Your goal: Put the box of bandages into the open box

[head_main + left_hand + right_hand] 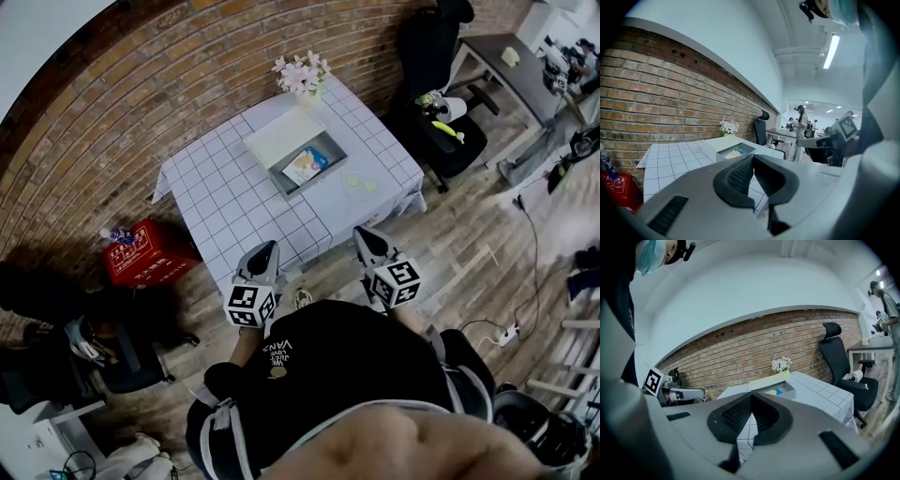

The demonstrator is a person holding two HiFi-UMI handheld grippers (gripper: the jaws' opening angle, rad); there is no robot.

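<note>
The open grey box (334, 147) stands on the white checked table (230, 211), its white lid (279, 137) lying back behind it. The box of bandages (306, 165), blue and yellow, lies inside it. It shows in the left gripper view as a coloured patch (737, 153) and in the right gripper view as the bandage box (776, 392) inside the grey box (788, 391). My left gripper (263, 253) and right gripper (367, 236) hover at the table's near edge, well short of the box. The left gripper (753, 157) and the right gripper (752, 394) are each shut on nothing.
A vase of pale flowers (302, 75) stands at the table's far corner. Two small pale discs (361, 183) lie right of the box. A red crate (141, 253) sits on the floor at the left, a black office chair (441, 141) at the right. A brick wall runs behind the table.
</note>
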